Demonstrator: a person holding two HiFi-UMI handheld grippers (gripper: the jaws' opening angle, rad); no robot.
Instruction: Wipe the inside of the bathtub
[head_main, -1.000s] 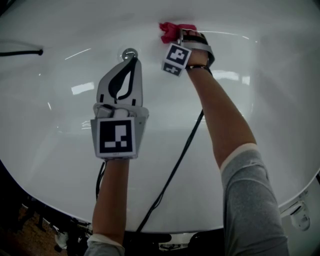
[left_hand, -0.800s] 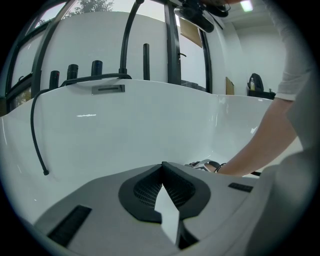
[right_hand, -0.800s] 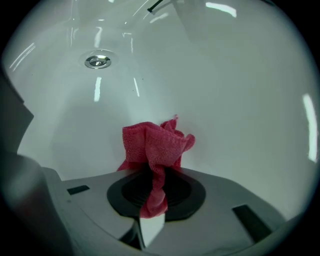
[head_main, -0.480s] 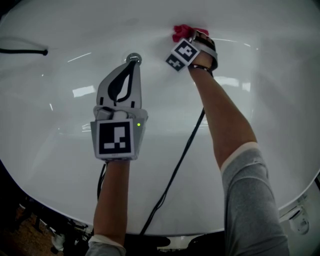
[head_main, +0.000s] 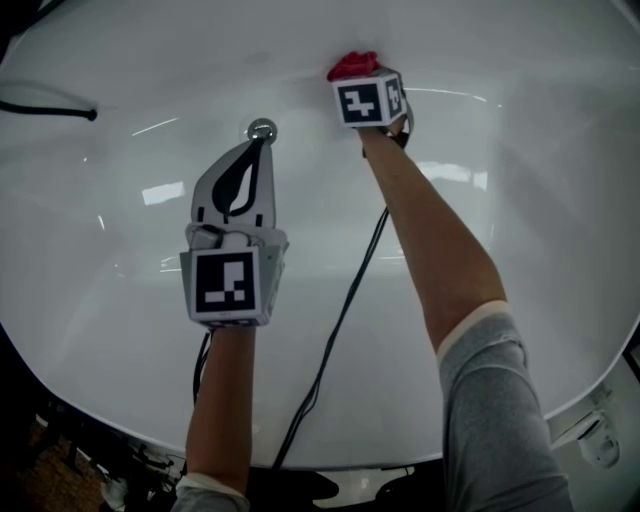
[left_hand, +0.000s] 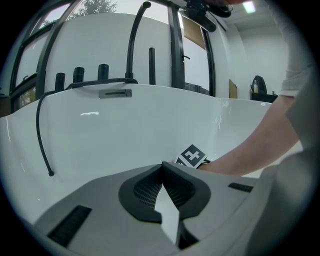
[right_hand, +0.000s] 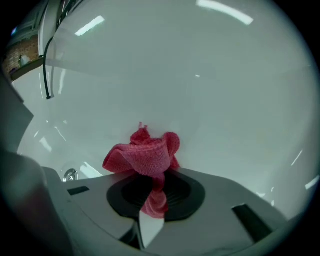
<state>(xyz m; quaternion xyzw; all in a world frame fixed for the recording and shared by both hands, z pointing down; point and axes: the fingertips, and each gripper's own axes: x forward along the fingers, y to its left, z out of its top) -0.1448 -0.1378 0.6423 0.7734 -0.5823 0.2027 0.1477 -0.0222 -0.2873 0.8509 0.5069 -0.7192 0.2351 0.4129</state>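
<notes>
I am looking down into a white bathtub (head_main: 500, 230). A crumpled red cloth (head_main: 352, 65) (right_hand: 145, 155) is pressed against the tub's far inner wall, pinched between the jaws of my right gripper (head_main: 362, 78) (right_hand: 156, 186), which is shut on it. My left gripper (head_main: 255, 150) (left_hand: 161, 170) hovers over the tub floor, jaws shut with nothing between them, its tips just short of the round metal drain (head_main: 261, 128) (right_hand: 70, 175). The right gripper's marker cube (left_hand: 192, 156) shows past the left jaws.
A black cable (head_main: 335, 320) runs from the right gripper down over the tub's near rim. Another black hose (head_main: 45, 110) (left_hand: 42, 135) hangs into the tub at the far left. Dark fittings and a curved pipe (left_hand: 135, 40) stand behind the far rim.
My right gripper has carried the red cloth a little to the left along the far wall and turned, so its marker cube faces the head camera. The left gripper has barely moved.
</notes>
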